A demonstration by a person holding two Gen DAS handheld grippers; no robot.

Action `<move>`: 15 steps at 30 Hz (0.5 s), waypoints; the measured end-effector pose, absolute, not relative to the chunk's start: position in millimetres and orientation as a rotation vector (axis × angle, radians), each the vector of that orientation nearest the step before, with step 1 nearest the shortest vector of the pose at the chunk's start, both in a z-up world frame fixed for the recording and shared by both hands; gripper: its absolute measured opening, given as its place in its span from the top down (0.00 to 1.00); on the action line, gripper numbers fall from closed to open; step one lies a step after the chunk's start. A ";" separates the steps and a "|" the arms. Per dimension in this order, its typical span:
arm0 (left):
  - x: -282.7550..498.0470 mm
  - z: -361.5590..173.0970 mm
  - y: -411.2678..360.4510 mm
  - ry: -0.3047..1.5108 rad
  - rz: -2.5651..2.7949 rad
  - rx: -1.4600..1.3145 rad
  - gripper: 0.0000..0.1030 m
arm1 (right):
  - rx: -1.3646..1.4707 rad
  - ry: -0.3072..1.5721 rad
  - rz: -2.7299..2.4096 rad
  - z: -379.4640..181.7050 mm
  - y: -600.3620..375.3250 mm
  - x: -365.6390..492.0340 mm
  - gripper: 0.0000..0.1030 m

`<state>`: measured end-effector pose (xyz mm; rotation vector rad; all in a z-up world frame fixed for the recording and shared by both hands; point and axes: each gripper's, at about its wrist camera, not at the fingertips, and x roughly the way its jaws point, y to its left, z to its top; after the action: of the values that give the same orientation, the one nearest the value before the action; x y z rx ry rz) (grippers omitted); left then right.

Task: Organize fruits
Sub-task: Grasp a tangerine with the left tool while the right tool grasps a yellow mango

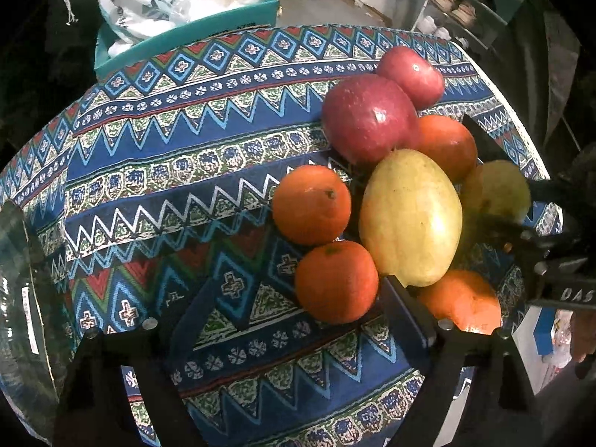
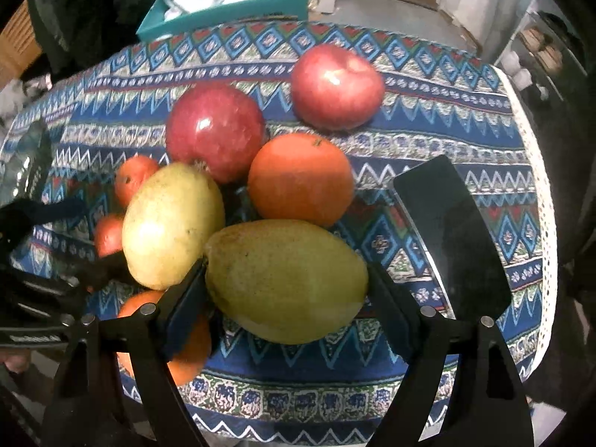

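Observation:
Fruit is clustered on a patterned blue tablecloth [image 1: 178,171]. Two red apples [image 1: 367,117] [image 1: 411,74], several oranges [image 1: 311,205] [image 1: 335,281] and two yellow-green mangoes [image 1: 409,219] [image 1: 497,190] lie together. My right gripper [image 2: 287,287] is shut on the nearer mango [image 2: 287,279], one finger on each side. The other mango [image 2: 171,223], the apples [image 2: 216,130] [image 2: 335,85] and an orange [image 2: 300,178] lie beyond it. My left gripper [image 1: 268,320] is open and empty, over the cloth left of the fruit, its right finger beside an orange [image 1: 462,301].
A black phone [image 2: 452,234] lies on the cloth right of the fruit. A teal tray [image 1: 186,43] with white bags stands behind the table. A clear plastic item [image 1: 22,298] is at the left edge. A shoe rack [image 1: 458,11] stands far right.

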<state>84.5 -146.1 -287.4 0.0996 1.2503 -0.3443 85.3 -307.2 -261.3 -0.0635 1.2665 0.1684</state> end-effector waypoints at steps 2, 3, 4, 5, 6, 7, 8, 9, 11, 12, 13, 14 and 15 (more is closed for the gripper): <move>85.0 -288.7 -146.4 1.252 -0.355 0.095 0.14 | -0.065 1.256 0.157 -257.3 -308.5 85.0 0.20; 85.5 -289.1 -145.6 1.256 -0.363 0.084 0.16 | -0.061 1.250 0.151 -255.9 -309.5 85.1 0.20; 85.7 -289.3 -146.1 1.259 -0.370 0.075 0.19 | -0.056 1.243 0.146 -254.9 -310.6 84.9 0.20; 85.7 -289.5 -146.0 1.262 -0.380 0.062 0.20 | -0.053 1.238 0.142 -254.3 -312.8 85.3 0.20; 85.7 -289.4 -145.9 1.263 -0.391 0.050 0.26 | -0.050 1.231 0.136 -253.3 -314.3 85.6 0.20; 85.7 -289.1 -145.8 1.265 -0.401 0.040 0.31 | -0.047 1.228 0.134 -250.6 -316.7 85.1 0.20; 85.7 -288.8 -145.8 1.268 -0.414 0.028 0.34 | -0.043 1.220 0.128 -248.3 -316.8 85.5 0.20; 85.3 -288.4 -146.0 1.271 -0.428 0.015 0.42 | -0.041 1.215 0.125 -246.3 -317.4 85.6 0.20; 83.5 -287.2 -147.8 1.275 -0.464 -0.005 0.54 | -0.032 1.207 0.123 -244.8 -323.7 85.7 0.20; 82.2 -286.2 -149.3 1.271 -0.461 0.007 0.55 | -0.026 1.204 0.122 -242.8 -324.3 86.7 0.20; 80.9 -285.4 -151.6 1.266 -0.461 0.018 0.56 | -0.023 1.202 0.122 -242.3 -325.1 87.0 0.20; 80.5 -285.5 -152.8 1.263 -0.460 0.025 0.56 | -0.021 1.198 0.120 -240.9 -324.7 87.5 0.20; 79.9 -285.6 -153.3 1.261 -0.458 0.028 0.57 | -0.021 1.192 0.119 -239.3 -323.8 87.9 0.20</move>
<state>79.9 -153.3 -285.6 0.0283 1.2610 -0.4583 87.9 -323.8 -239.3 -0.0213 1.1916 0.1190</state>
